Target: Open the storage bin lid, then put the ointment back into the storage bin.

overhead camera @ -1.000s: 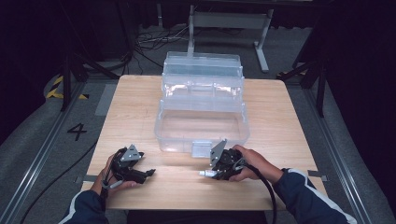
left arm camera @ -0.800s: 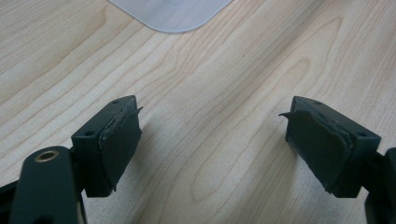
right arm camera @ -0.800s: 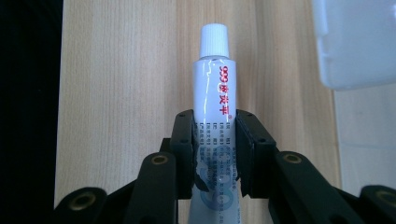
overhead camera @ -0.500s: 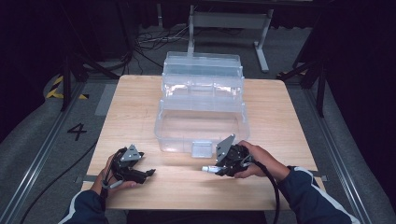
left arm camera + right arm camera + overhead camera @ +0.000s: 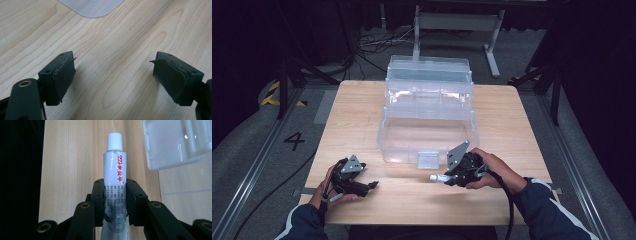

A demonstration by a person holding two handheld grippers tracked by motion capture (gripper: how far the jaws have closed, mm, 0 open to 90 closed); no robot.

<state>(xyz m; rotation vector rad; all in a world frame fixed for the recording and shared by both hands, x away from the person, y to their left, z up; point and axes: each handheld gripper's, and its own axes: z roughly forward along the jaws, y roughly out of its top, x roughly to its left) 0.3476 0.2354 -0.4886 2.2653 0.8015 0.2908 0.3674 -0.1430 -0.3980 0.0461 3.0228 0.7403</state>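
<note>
high view: clear box (image 5: 428, 131) empty; right tool (image 5: 443, 177) grasping tube (image 5: 114, 170); left tool (image 5: 373, 185) released.

Counted on the table (image 5: 362, 115): one clear tiered plastic box (image 5: 428, 117), standing at mid-table toward the far edge. One white tube (image 5: 115, 167) and two grippers, left gripper (image 5: 371, 185) and right gripper (image 5: 443, 177), were near the front edge.

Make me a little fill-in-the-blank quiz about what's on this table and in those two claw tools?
The right gripper is shut on a white ____ with a ribbed cap.
The left gripper has its jaws ____, nothing between them.
The storage box is made of clear ____.
It stands on a ____ table.

Missing words: tube; open; plastic; wooden
</note>
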